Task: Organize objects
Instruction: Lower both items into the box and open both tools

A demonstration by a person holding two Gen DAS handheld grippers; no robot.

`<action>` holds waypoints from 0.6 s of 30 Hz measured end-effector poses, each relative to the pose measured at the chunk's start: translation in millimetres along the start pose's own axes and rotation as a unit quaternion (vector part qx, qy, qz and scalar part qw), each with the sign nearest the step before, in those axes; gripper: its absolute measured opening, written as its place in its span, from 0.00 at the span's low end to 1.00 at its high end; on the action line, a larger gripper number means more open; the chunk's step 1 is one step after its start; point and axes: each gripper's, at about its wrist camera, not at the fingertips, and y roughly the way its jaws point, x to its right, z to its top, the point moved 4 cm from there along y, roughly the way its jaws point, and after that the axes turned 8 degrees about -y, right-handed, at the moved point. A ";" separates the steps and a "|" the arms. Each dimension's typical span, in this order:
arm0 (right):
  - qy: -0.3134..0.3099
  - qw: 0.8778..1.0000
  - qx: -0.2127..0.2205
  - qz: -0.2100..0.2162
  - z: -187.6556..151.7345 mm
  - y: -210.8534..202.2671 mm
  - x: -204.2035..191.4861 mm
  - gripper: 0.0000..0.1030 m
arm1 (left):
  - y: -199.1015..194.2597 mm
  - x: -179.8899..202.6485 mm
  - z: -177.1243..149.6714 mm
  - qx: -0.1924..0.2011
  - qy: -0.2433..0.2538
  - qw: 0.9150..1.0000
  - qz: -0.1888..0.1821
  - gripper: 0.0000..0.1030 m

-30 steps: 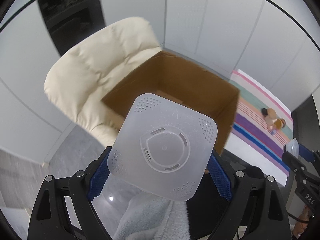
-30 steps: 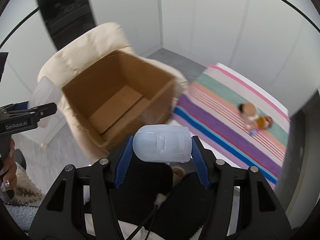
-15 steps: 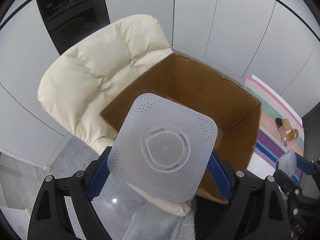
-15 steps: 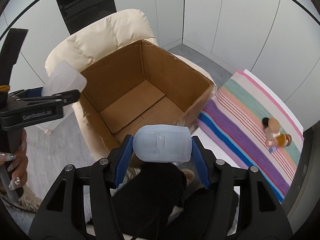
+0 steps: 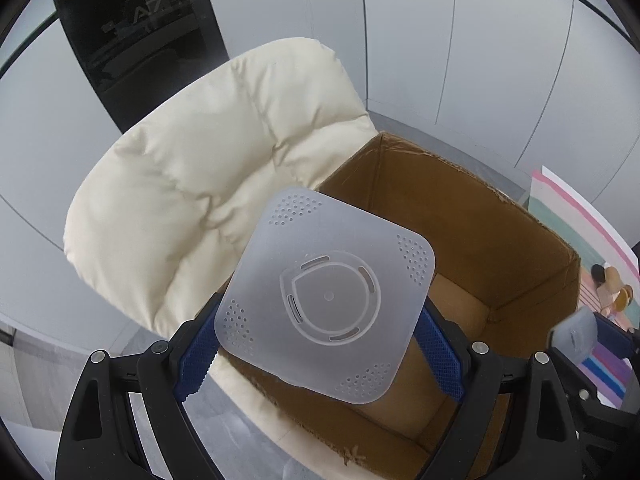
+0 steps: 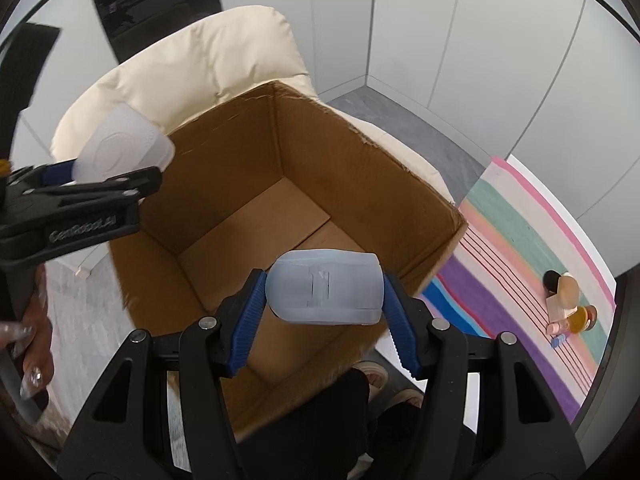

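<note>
Both grippers hold frosted plastic pieces over an open cardboard box on a cream chair.

The cream padded chair point(image 5: 208, 184) fills the space beyond the tools, and the cardboard box point(image 6: 360, 168) sits on its seat, open-topped, with only its bare flap floor showing inside. Compared with a second ago, the box lies closer under both tools and more of its inside shows. The left gripper point(image 5: 320, 344) is spread wide, its blue pads pressed against a square frosted container point(image 5: 326, 294), base facing the camera, above the box's near-left corner. The right gripper point(image 6: 324, 312) is about half spread, clamped on a smaller frosted plastic piece point(image 6: 324, 286) over the box's near wall. To the right lies a striped cloth point(image 6: 532, 264) with a few small toys point(image 6: 566, 304) on it.
</note>
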 end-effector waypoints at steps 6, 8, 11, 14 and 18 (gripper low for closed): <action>0.001 1.000 0.008 0.011 6.1 8.6 -6.3 0.75 | 8.7 -2.7 -6.8 -0.042 -0.013 0.998 -0.046 0.88; 0.000 1.000 0.013 0.010 6.9 9.4 -7.2 0.89 | 11.0 -3.2 -8.5 -0.054 -0.013 0.997 -0.050 0.90; 0.007 1.000 0.018 0.016 6.8 7.5 -6.3 0.89 | 11.2 -3.6 -9.9 -0.056 -0.008 0.997 -0.046 0.91; 0.025 0.999 0.014 0.022 5.0 8.9 -0.7 0.89 | 9.6 -3.5 -9.1 -0.054 -0.009 0.997 -0.051 0.92; 0.041 0.999 0.007 0.022 1.2 10.4 6.9 0.89 | 9.2 -1.7 -9.5 -0.053 0.000 0.998 -0.045 0.93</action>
